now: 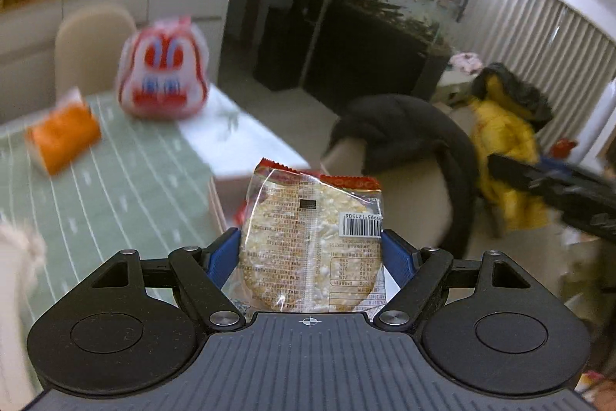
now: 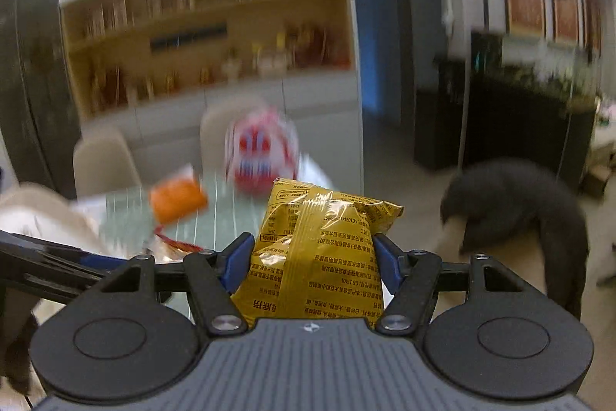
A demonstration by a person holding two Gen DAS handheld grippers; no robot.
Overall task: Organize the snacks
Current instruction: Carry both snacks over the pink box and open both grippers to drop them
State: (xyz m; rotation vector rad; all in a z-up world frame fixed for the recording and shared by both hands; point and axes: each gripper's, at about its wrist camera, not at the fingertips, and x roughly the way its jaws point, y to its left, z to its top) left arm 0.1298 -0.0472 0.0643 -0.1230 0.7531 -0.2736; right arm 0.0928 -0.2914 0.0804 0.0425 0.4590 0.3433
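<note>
In the left wrist view the left gripper (image 1: 311,247) has its blue fingers (image 1: 221,255) clamped on a clear-wrapped rice cracker packet (image 1: 308,241), which stands upright between them with its barcode at 2 o'clock. Beyond, at 10 o'clock, an orange snack packet (image 1: 63,137) lies on the green striped worktop (image 1: 127,187). Farther, at 11 o'clock, a red and white cartoon-face bag (image 1: 163,72) stands on the same worktop. A dark coat (image 1: 404,130) drapes a chair at 2 o'clock.

In the right wrist view the right gripper (image 2: 311,259) pinches a yellow snack bag (image 2: 315,253) upright between its fingers (image 2: 387,262). The orange packet and cartoon-face bag show blurred at 11 and 12 o'clock.
</note>
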